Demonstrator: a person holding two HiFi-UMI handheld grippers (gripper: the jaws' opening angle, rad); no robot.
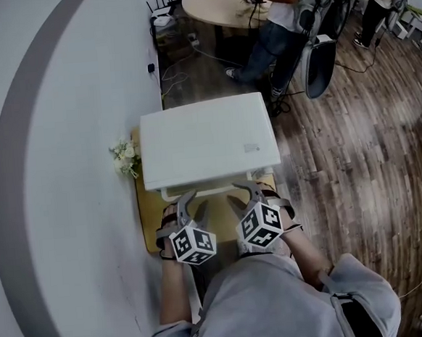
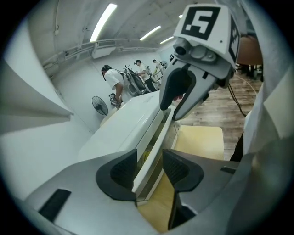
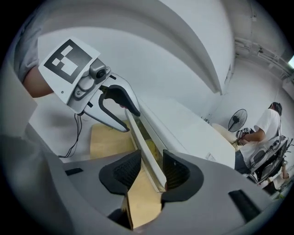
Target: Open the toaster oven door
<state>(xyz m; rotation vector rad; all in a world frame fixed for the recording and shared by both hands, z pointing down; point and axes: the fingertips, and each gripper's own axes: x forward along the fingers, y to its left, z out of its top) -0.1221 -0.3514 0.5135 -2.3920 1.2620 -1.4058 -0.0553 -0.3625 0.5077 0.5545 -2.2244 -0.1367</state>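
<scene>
Straddling the door's (image 2: 155,146) top edge, the left gripper (image 2: 149,170) and right gripper (image 3: 151,172) hold their fingers (image 2: 117,173) spread wide, not clamping it. The door stands slightly ajar on the white toaster oven (image 1: 205,139), which sits on the wooden worktop (image 1: 150,223) by the wall (image 1: 66,175).

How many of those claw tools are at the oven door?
2. The left gripper straddles the left end of the door, the right gripper its right end; both stand open around its top edge.
</scene>
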